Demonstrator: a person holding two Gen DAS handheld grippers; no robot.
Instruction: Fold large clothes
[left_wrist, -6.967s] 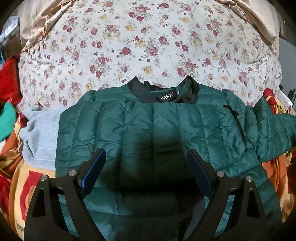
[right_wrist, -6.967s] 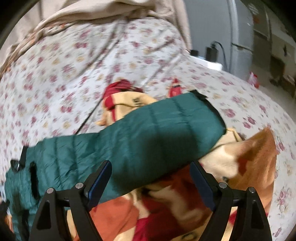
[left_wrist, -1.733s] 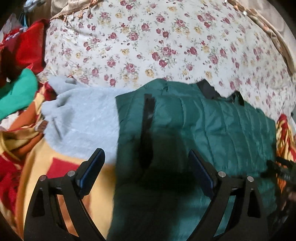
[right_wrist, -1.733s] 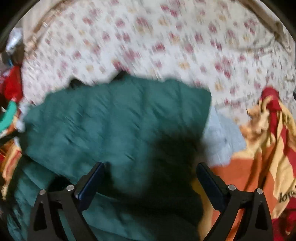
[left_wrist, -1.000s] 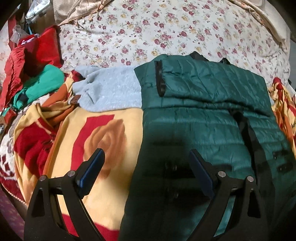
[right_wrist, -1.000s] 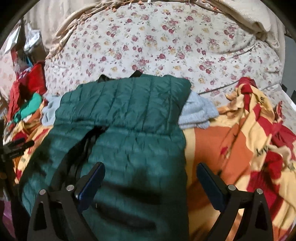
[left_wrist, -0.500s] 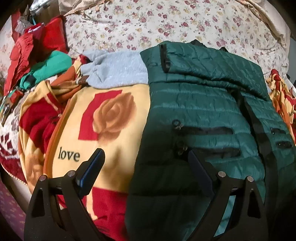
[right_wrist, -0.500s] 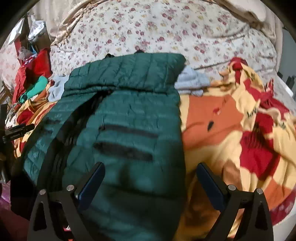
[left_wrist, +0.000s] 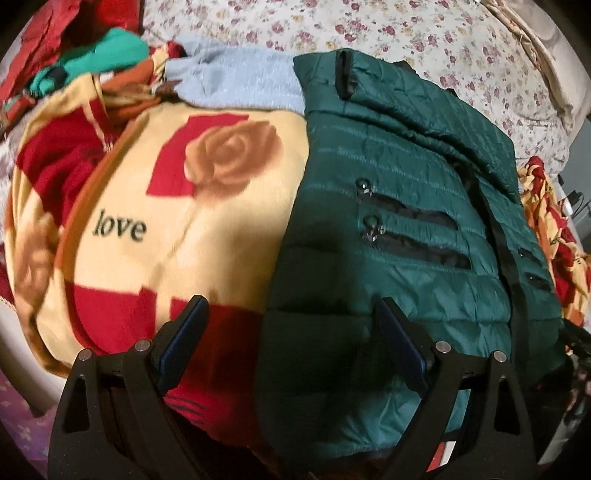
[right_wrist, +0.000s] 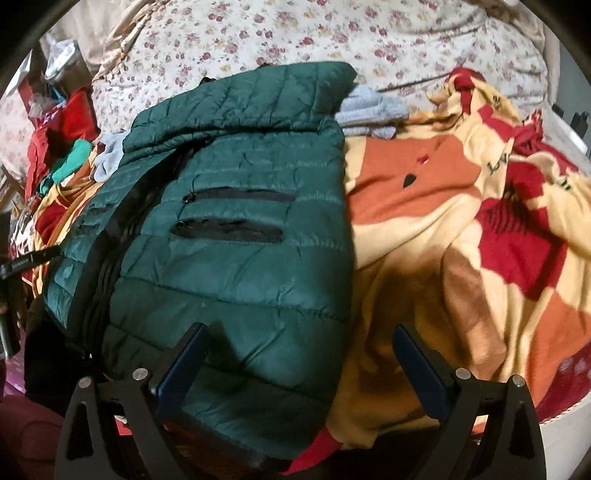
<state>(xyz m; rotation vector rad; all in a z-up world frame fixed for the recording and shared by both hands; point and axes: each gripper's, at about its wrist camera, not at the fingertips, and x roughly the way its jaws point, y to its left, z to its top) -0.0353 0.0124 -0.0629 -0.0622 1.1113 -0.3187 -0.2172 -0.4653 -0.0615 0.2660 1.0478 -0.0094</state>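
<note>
Both grippers (left_wrist: 291, 314) (right_wrist: 301, 343) angled steeply downward

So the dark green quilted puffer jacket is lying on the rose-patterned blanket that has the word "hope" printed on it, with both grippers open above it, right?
Nearly. The word printed on the rose-patterned blanket is "love", not "hope"; the left wrist view shows it clearly. The rest holds: the dark green quilted puffer jacket lies on that blanket, and the left gripper and right gripper both stand open above it.
</note>
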